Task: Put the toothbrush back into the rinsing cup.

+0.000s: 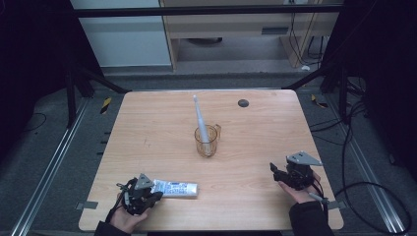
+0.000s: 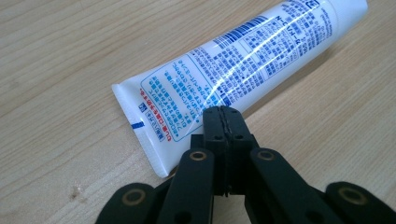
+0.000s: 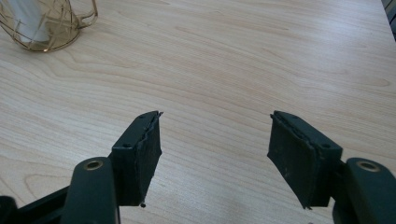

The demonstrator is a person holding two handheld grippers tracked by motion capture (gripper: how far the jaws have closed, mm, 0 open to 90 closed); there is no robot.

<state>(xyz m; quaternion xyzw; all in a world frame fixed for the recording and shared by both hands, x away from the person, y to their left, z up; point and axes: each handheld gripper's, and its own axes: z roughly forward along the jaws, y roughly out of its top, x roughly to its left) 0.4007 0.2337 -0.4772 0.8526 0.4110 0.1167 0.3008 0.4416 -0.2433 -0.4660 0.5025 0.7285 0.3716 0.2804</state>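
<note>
Shut left tongs (image 2: 223,114), tube (image 2: 233,70) print (legible close-up)

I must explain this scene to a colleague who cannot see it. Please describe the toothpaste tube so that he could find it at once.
Start at the wooden table and go to its near edge on the person's left. There the toothpaste tube lies flat beside the left gripper, whose shut jaws sit just over its crimped end. It is white with blue print, unlike the amber glass cup that holds the toothbrush at mid-table.
</note>
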